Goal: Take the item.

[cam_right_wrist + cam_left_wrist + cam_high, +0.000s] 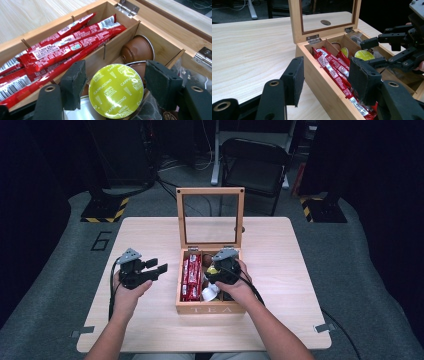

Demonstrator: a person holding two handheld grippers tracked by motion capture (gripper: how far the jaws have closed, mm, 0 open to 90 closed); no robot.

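An open wooden tea box [210, 310] [322, 83] [156, 33] stands mid-table, its glass lid [180, 220] upright. Red sachets [191, 275] [334, 70] [62, 47] fill its left compartment. My right gripper [215, 271] [116, 82] [367, 52] reaches down into the middle compartment. It is shut on a yellow-green cappuccino capsule [116, 93] [364, 55] whose foil lid faces the camera, a pad at each side of the rim. A brown capsule [137, 48] lies behind it. My left gripper [157, 266] [325, 80] hovers open and holds nothing, just left of the box.
A white capsule [210, 293] lies toward the front of the middle compartment. The light wooden table [145, 232] has bare room left and right of the box. A black chair [255, 165] stands beyond the far edge.
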